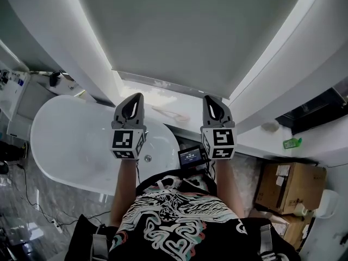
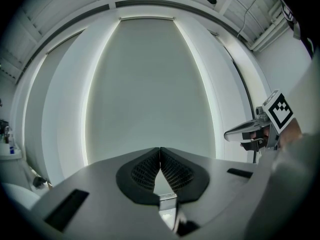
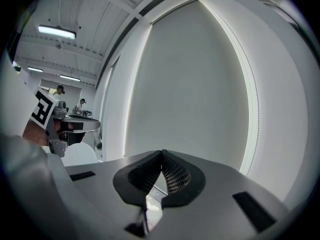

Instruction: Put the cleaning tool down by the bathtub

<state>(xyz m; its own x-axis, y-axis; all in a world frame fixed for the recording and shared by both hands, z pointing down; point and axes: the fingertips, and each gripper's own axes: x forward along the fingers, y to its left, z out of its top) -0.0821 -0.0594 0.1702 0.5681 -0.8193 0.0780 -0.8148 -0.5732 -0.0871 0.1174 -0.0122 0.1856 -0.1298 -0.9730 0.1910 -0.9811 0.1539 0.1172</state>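
White glossy oval bathtub (image 1: pixel 70 140) below; left tool (image 2: pixel 159 150), right tool (image 3: pixel 161 152) pinched closed, empty.

Behind the bathtub's (image 1: pixel 76 140) right end rises the window blind (image 1: pixel 190 31). Cardboard boxes (image 1: pixel 291 186) stand on the floor well right of the bathtub, and a cable (image 1: pixel 32 197) trails on the floor before its left end. The left gripper (image 1: pixel 132 103) is over the bathtub's right end, the right gripper (image 1: pixel 213 105) beside it.

The bathtub (image 1: pixel 76 140) loses its near rim behind the person's left forearm (image 1: pixel 123 186), and print on the little screen (image 1: pixel 191 157) is too small to read.
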